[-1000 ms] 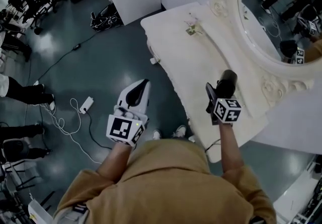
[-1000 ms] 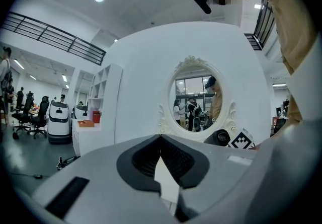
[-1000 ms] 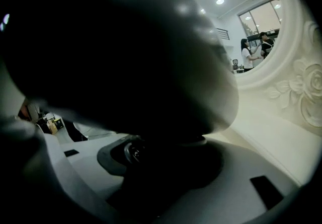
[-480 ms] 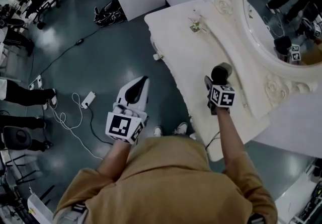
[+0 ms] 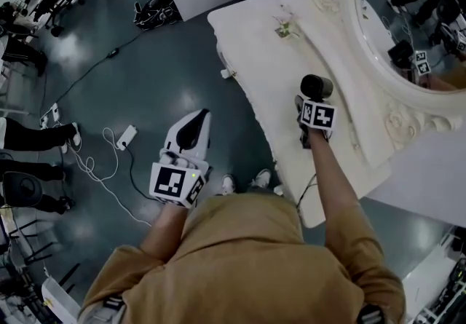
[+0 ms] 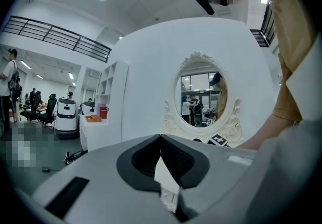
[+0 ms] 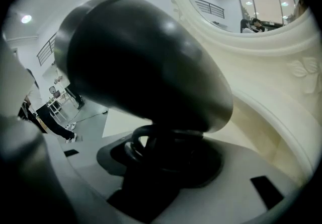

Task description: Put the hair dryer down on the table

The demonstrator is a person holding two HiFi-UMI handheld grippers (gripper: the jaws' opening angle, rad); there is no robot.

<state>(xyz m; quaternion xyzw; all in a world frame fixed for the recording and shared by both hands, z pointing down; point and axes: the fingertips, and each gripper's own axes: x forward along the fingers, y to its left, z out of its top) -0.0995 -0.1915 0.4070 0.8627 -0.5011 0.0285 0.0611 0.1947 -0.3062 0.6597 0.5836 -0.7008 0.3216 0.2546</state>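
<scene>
Glossy black rounded hair dryer (image 7: 141, 62) clamped in right gripper (image 7: 161, 155) over cream carved table (image 5: 251, 46); left gripper (image 6: 161, 140) closed, empty

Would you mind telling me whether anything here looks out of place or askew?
Nothing much: the black hair dryer sits gripped in the right tool above the white vanity table. Only a white power adapter and its cable lie loose on the grey floor.

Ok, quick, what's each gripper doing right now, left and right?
Left gripper: closed, nothing between its jaws.
Right gripper: closed on the hair dryer, held over the table.
</scene>
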